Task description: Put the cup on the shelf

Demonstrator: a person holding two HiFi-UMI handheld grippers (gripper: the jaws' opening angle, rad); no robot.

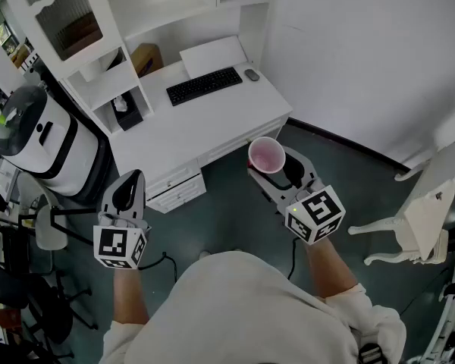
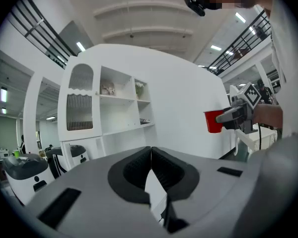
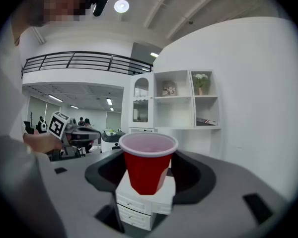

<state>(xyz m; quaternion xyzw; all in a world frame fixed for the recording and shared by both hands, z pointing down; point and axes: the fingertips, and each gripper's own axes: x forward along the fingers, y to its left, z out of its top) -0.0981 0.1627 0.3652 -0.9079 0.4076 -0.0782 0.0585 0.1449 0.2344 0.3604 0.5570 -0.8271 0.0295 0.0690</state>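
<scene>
My right gripper (image 1: 270, 170) is shut on a red plastic cup (image 1: 265, 155) and holds it upright in the air, just off the front right corner of the white desk (image 1: 174, 139). In the right gripper view the cup (image 3: 148, 165) stands between the wide-set jaws, with the white shelf unit (image 3: 186, 103) beyond it. The shelf unit (image 1: 174, 6) rises at the back of the desk. My left gripper (image 1: 129, 182) hovers in front of the desk's drawers, shut with nothing in it. Its own view shows the jaws touching (image 2: 150, 168) and the cup (image 2: 214, 121) far right.
On the desk lie a black keyboard (image 1: 204, 86), a mouse (image 1: 252, 74), a white sheet (image 1: 212, 55) and a black tissue box (image 1: 127, 112). A white rounded machine (image 1: 38, 139) stands left of the desk. A white chair (image 1: 409, 218) is at the right.
</scene>
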